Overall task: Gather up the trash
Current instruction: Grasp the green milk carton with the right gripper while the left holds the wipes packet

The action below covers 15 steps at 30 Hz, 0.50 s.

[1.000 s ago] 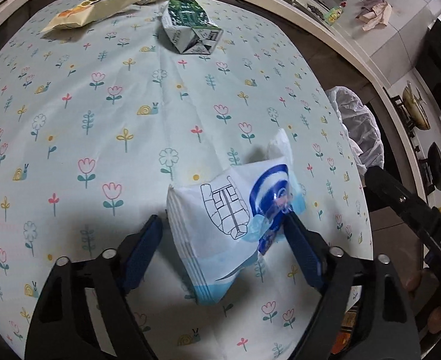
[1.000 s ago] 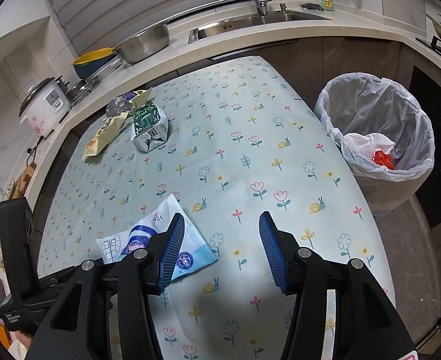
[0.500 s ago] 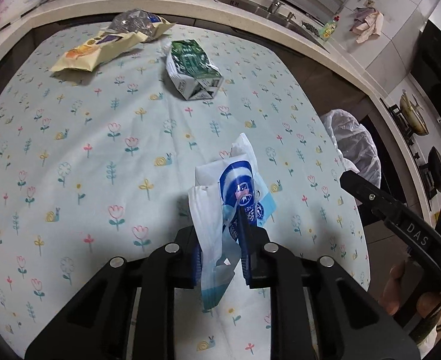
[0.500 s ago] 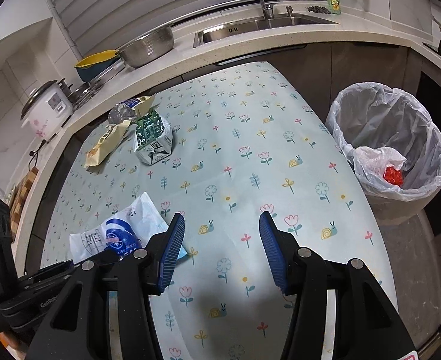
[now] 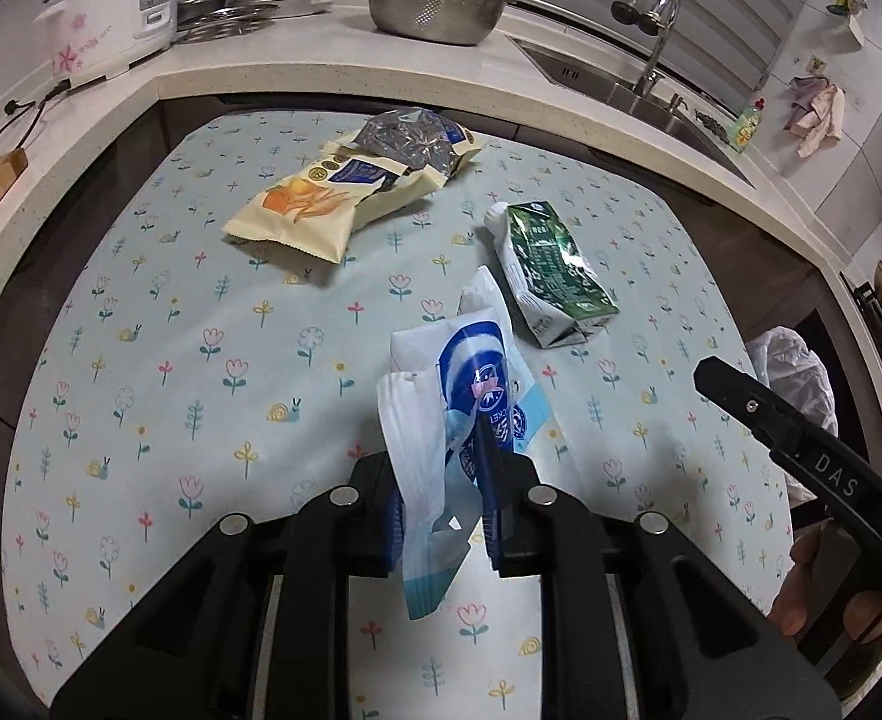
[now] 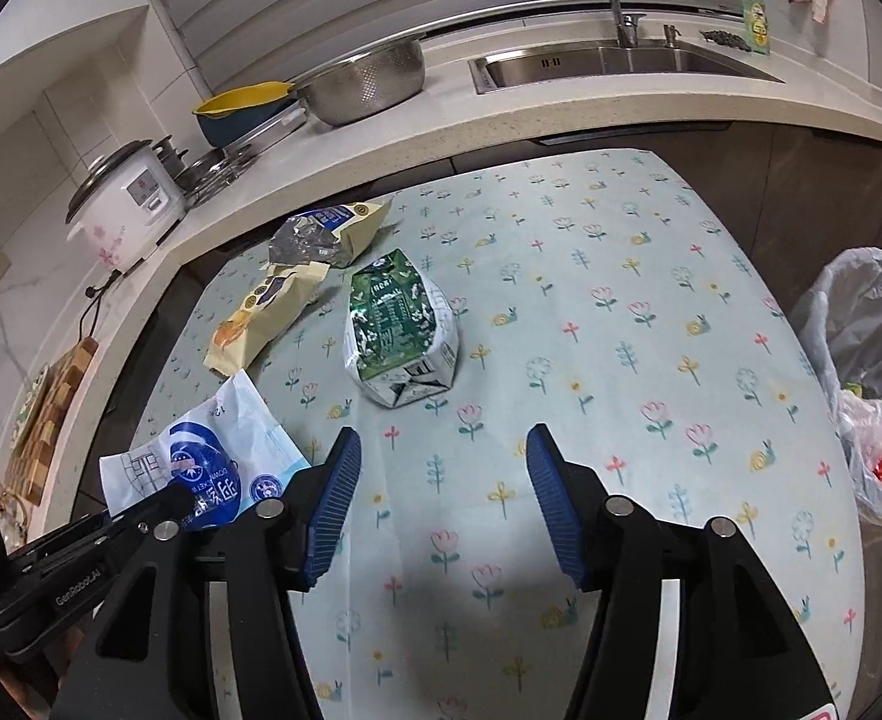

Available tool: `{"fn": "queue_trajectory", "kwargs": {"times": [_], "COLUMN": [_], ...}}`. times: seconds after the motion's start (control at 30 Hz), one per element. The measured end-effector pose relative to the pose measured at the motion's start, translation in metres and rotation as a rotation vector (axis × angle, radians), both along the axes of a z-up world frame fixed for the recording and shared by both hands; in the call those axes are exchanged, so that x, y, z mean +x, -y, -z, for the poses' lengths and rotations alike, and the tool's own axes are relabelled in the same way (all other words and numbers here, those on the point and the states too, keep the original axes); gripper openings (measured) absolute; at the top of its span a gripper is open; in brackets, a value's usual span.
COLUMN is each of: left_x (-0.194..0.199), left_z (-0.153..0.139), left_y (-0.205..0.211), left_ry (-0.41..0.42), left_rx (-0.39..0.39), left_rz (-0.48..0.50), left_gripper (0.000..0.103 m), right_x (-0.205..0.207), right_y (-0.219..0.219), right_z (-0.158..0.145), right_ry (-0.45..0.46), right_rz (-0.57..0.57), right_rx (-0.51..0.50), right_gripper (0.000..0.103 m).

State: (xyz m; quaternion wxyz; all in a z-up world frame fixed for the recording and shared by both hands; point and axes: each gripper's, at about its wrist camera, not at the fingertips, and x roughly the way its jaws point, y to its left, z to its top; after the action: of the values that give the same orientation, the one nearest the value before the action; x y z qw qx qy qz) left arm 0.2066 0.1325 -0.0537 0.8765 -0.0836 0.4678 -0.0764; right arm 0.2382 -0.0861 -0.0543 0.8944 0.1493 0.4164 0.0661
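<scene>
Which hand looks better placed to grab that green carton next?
Right. The right gripper is empty, its jaws opening, facing the green carton. The left gripper is shut on the blue-and-white wrapper.

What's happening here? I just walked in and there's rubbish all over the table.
A person is clearing trash with a hand-held claw in each hand. The left claw is shut on a blue and white wrapper, held up off the flowered tablecloth. The right claw holds nothing, its jaws opening, pointed toward the crushed green carton. A yellow snack bag also lies on the table. A lined trash bin stands beside the table.
</scene>
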Motion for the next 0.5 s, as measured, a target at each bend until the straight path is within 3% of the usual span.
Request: {"fn": "queue_trajectory", "kwargs": {"times": [0.13, 0.5], "left_x": [0.022, 0.080], "left_z": [0.004, 0.005], "left_y": [-0.008, -0.028], "left_ry": [0.003, 0.029], "left_rx": [0.009, 0.017], "left_rz": [-0.029, -0.112], "left_gripper": [0.019, 0.020], "right_x": [0.032, 0.106], "right_y": [-0.017, -0.049], "right_z": [0.010, 0.045], "right_ry": [-0.004, -0.057], "right_rz": [-0.017, -0.058], "right_rx": [-0.016, -0.092], "right_gripper": [0.072, 0.082]}}
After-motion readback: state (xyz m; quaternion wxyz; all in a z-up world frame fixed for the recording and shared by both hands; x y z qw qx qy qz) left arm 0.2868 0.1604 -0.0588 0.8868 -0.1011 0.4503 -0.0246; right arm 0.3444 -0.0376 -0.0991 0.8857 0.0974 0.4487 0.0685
